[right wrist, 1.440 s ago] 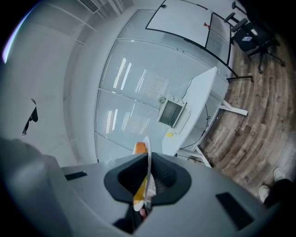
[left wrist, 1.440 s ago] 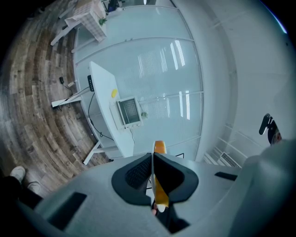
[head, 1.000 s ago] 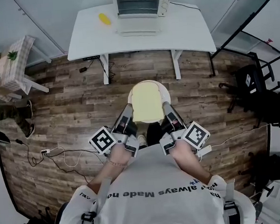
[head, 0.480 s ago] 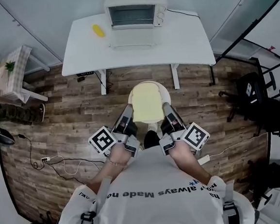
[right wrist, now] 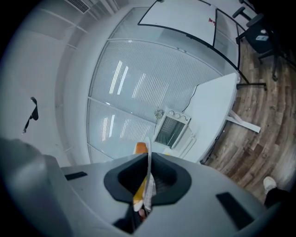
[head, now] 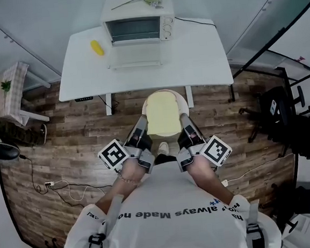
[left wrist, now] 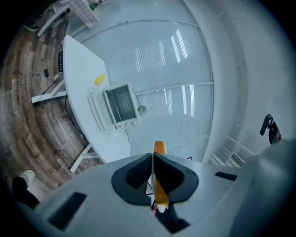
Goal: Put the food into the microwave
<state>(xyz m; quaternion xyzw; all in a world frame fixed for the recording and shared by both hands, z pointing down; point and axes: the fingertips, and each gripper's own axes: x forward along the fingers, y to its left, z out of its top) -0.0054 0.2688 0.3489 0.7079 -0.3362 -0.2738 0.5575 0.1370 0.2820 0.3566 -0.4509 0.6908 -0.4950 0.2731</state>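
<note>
My left tongs (head: pixel 142 123) and right tongs (head: pixel 184 119) point level and straight ahead, side by side, low in front of my body. Each pair of jaws is clamped tight on the plate (head: pixel 163 92) rim, one on either side.

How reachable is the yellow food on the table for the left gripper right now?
Probably not reachable: the left gripper is shut on the rim of the plate, sharing the load with the right gripper, and the yellow food lies well ahead on the table.
</note>
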